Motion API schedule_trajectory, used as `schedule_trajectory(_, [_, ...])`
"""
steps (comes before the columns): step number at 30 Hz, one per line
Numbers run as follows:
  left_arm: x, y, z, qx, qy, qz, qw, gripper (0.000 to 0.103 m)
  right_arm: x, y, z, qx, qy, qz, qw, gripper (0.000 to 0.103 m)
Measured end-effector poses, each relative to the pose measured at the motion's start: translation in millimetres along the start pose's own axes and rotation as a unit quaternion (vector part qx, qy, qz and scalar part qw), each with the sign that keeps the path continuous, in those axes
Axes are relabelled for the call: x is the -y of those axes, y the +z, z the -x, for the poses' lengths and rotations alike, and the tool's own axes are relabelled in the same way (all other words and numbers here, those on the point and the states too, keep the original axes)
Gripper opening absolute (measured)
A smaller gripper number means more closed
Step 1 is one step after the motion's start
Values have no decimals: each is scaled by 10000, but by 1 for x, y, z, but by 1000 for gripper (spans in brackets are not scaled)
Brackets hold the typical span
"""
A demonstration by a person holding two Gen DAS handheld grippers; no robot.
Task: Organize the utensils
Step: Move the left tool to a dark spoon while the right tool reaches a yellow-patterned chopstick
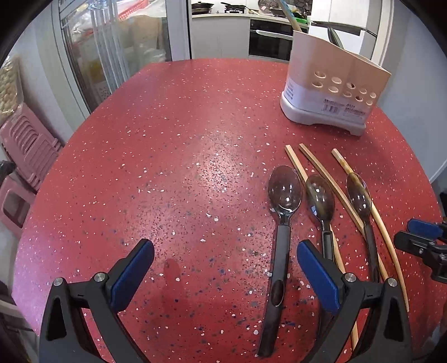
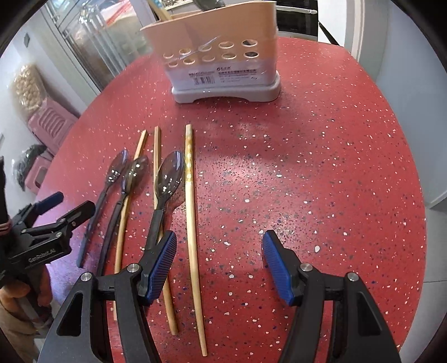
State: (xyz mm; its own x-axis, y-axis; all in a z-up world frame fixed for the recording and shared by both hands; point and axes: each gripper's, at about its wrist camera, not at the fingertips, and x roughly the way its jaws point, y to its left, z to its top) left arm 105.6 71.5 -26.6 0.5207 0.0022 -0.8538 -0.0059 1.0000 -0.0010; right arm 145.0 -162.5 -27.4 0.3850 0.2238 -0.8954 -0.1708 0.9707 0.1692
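Note:
Three dark translucent spoons [image 1: 285, 190] and three bamboo chopsticks [image 1: 315, 164] lie side by side on the red speckled table [image 1: 181, 167]. My left gripper [image 1: 225, 245] stands wide open low over the table, with the leftmost spoon's black handle [image 1: 279, 265] just inside its right finger. My right gripper [image 2: 219, 237] is open too. The rightmost chopstick [image 2: 191, 209] lies between its fingers, untouched, and a spoon [image 2: 169, 176] passes under its left finger. A beige utensil caddy [image 2: 220, 55] stands upright beyond the utensils. Each gripper shows in the other's view: the left gripper [image 2: 68, 203] and the right gripper [image 1: 416, 234].
The caddy [image 1: 332, 92] holds dark handles [image 1: 333, 36] and a wooden stick. Pink plastic stools [image 1: 25, 145] stand off the table's left edge beside a glass door [image 1: 111, 55]. A kitchen counter [image 1: 237, 16] lies beyond the far edge. The person's hand [image 2: 16, 293] shows at lower left.

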Motion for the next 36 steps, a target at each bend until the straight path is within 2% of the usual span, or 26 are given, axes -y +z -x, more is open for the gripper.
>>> schedule_trajectory(9, [8, 5, -7, -35, 16, -225, 9997, 103, -26, 12, -18, -140, -516, 586, 9968, 65])
schedule_trajectory(14, [14, 9, -14, -131, -22, -421, 9990, 103, -44, 24, -28, -243, -672, 940, 9930, 53])
schedule_trajectory(21, [17, 22, -25, -233, -300, -527, 9979, 103, -61, 47, -38, -492, -732, 1265, 9880, 40])
schedule_trajectory(23, [20, 28, -27, -271, -417, -630, 9968, 99, -67, 55, -43, -631, -714, 1348, 9863, 35])
schedule_trajectory(28, [32, 35, -29, -417, -556, -904, 9935, 86, -73, 79, -54, -1104, -537, 1273, 9842, 31])
schedule_trajectory(31, [37, 40, -30, -512, -621, -1044, 9913, 79, -74, 91, -59, -1239, -549, 1250, 9829, 28])
schedule_trajectory(33, [42, 45, -32, -598, -629, -1147, 9896, 78, -77, 94, -61, -1253, -550, 1305, 9820, 25])
schedule_trajectory(36, [45, 53, -37, -757, -640, -1216, 9876, 77, -79, 96, -62, -1254, -528, 1353, 9814, 13])
